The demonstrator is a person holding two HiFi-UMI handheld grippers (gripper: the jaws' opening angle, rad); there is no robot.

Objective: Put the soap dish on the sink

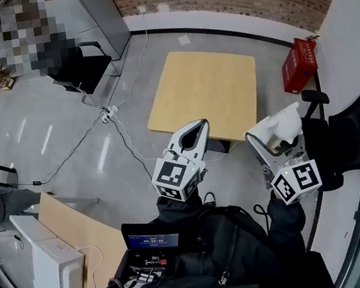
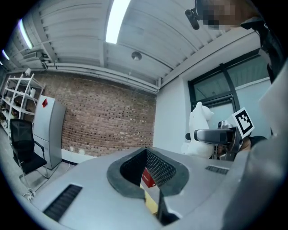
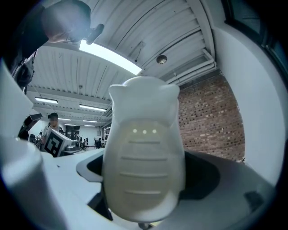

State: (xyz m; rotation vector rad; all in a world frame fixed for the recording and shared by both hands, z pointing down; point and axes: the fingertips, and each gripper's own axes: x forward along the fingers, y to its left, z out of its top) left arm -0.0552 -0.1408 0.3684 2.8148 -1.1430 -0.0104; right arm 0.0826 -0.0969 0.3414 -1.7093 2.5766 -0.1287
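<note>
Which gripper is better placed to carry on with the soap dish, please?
Right. The right gripper is shut on the white soap dish; the left gripper is shut on nothing. No sink is in view.

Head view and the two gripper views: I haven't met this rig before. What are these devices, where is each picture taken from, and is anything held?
There is no robot here. A person holds a two-jaw gripper in each hand; the cubes with black-and-white squares are part of them. The head view comes from a camera on the person's head, looking down. Each gripper view comes from a camera riding on that gripper, looking along its jaws. The left gripper is shut and empty. The right gripper is clamped on a white soap dish. Below stands a wooden table with nothing on it, and a red box by the wall. No sink shows.
</note>
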